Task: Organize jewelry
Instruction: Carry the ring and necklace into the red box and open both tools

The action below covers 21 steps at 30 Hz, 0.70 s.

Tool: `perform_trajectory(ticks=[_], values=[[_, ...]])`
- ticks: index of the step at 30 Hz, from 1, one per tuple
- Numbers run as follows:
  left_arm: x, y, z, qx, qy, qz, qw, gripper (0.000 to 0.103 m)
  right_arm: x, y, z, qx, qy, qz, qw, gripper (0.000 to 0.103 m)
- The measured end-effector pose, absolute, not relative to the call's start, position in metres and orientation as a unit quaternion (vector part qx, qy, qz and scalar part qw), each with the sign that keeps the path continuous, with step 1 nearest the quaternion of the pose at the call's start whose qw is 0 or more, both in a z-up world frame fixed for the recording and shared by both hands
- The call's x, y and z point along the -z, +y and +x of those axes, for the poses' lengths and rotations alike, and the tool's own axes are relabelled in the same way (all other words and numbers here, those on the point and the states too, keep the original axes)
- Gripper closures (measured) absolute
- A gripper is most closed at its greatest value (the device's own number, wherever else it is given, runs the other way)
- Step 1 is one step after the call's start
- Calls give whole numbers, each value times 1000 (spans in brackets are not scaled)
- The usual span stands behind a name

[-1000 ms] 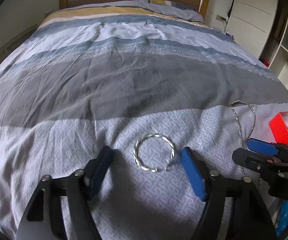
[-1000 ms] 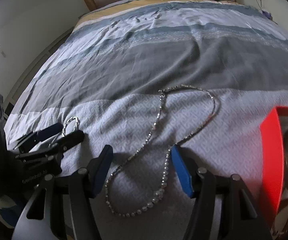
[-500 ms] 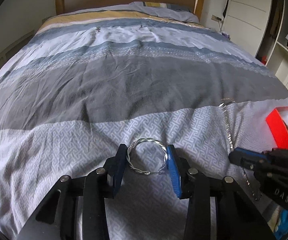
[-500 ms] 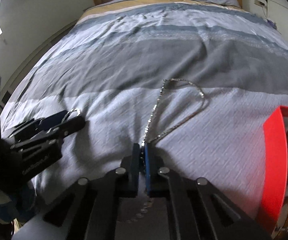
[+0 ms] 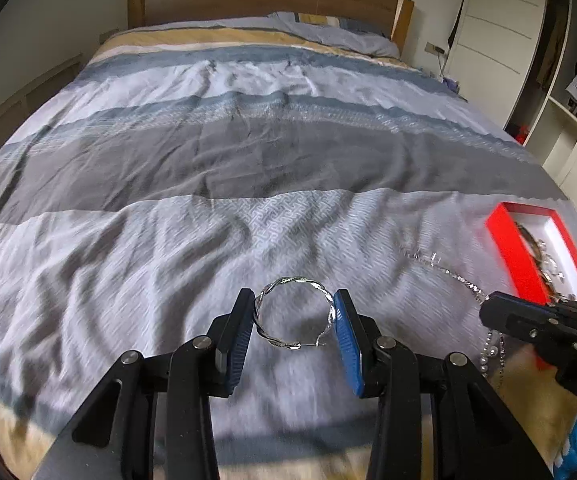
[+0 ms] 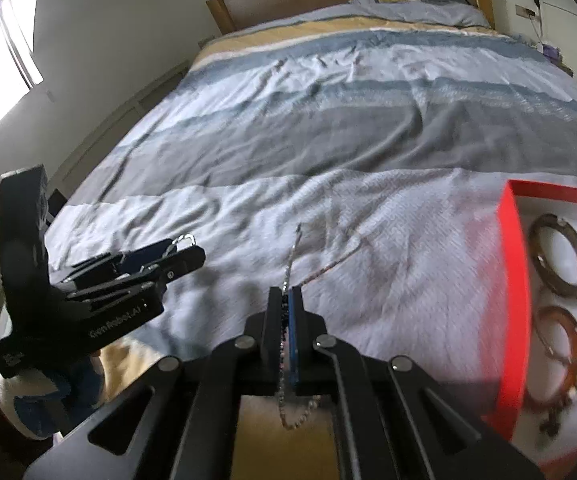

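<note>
In the left wrist view, the left hand-held gripper (image 5: 294,320) is clamping a twisted silver bangle (image 5: 292,312) between its pads, above the striped bed cover (image 5: 248,152); a red jewelry box (image 5: 516,248) is sitting to the right, with the beaded necklace (image 5: 448,272) trailing toward the right hand-held gripper (image 5: 488,312). In the right wrist view, the right hand-held gripper (image 6: 285,320) is clenched on the necklace (image 6: 288,272), whose ends are hanging on both sides of the pads, while the red box (image 6: 510,280) is holding several rings and bangles.
</note>
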<state>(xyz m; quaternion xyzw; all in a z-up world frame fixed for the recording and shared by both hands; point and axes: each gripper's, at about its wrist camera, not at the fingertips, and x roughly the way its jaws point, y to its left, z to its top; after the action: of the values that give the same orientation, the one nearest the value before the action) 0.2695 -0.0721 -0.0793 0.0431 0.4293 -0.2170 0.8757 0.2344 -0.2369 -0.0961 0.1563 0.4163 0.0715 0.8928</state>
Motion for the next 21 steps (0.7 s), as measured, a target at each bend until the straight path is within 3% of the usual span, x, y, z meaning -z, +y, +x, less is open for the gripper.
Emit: perform_trajectory(ticks=[11,21], values=[[13,-60,200,229,390,35,891,63,23,-232,162,-74,363,156,916,101],[-23,-112,147,273,361,51,890,63,-11,-276,92,-38,317,168,933,101]])
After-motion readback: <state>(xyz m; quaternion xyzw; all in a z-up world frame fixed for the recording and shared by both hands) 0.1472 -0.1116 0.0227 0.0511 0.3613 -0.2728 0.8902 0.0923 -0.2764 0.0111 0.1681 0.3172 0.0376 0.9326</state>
